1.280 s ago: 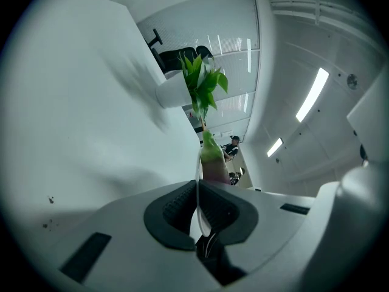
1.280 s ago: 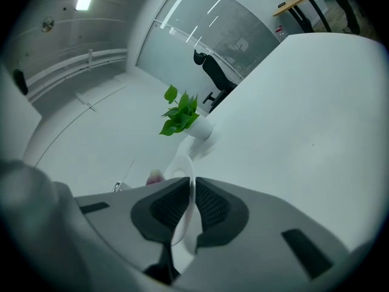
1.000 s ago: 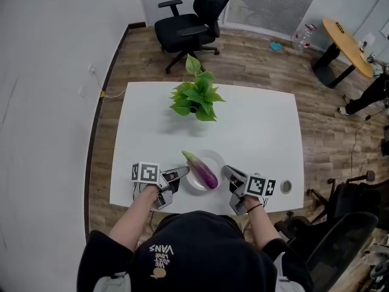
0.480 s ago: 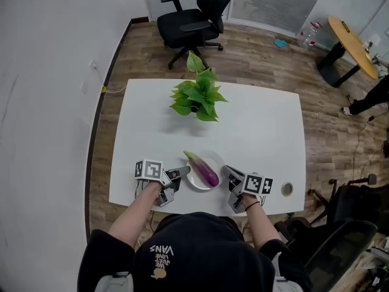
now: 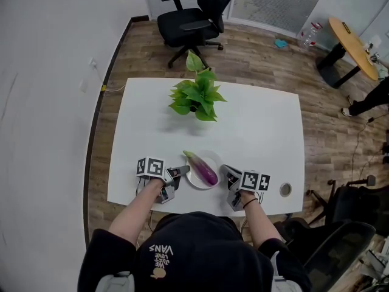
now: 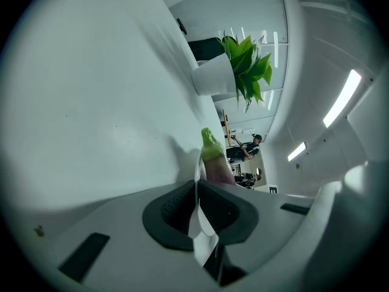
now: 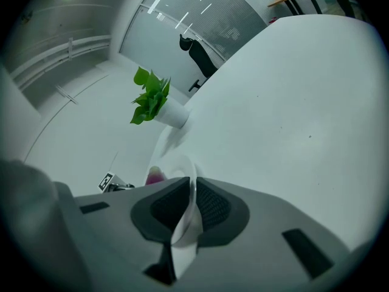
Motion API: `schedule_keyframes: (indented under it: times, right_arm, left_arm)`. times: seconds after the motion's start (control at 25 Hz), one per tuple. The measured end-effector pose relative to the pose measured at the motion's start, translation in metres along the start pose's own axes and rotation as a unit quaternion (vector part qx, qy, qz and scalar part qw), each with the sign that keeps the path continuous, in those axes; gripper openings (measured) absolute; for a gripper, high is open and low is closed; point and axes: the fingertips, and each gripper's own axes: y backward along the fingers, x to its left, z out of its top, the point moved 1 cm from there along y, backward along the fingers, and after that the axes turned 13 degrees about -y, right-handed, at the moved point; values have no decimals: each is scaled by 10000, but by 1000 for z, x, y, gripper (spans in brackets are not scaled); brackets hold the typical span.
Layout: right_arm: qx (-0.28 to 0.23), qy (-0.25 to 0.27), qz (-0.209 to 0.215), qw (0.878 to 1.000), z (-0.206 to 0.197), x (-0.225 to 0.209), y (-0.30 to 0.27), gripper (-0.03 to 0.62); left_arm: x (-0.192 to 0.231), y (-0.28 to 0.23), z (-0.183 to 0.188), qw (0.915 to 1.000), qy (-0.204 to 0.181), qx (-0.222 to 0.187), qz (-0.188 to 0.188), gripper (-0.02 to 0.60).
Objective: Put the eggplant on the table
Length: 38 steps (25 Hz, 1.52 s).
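A purple eggplant point(image 5: 203, 169) with a green stem lies on a small white plate point(image 5: 214, 160) near the table's front edge. My left gripper point(image 5: 182, 173) is shut on the plate's left rim and my right gripper point(image 5: 225, 172) is shut on its right rim. In the left gripper view the thin white plate rim point(image 6: 199, 227) is pinched in the left gripper point(image 6: 197, 208), with the eggplant point(image 6: 214, 160) just beyond. In the right gripper view the right gripper point(image 7: 189, 207) clamps the plate rim point(image 7: 184, 221), and only a pink bit of eggplant point(image 7: 155, 176) shows.
A potted green plant point(image 5: 196, 97) stands at the far middle of the white table point(image 5: 261, 132). A round cable hole point(image 5: 285, 189) sits at the table's front right corner. A black office chair point(image 5: 197, 17) stands beyond the table, and a wall runs along the left.
Both grippers have sunk a little toward the table with the plate and eggplant between them. Their grip on the rim looks unchanged.
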Motion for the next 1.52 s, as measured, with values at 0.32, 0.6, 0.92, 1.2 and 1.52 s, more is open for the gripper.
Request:
schedule_keyframes:
  times: [0.32,0.6,0.92,1.2,1.52]
  right_arm:
    - [258,-157,-332,9990,-4,-6,-5,32]
    - [279,-323,-409,9982,-5,-7,-6,34]
    - [106,-191,-652,9976,0,-10,-3,34]
    - [108,-21,-627,9980,2,-6,-1,37]
    - [12,66,-710,9975,0,-6,5,75]
  left_arm:
    - [5,0,-4,9991,377,184,72,25]
    - [7,0,-5,9980,532,294,176,25]
    - [5,4,-2,9979,545,179,289,52]
    - [5,7,-2,9982,500,156,289,75]
    - [1,16,-5,9987,131,209,443,96]
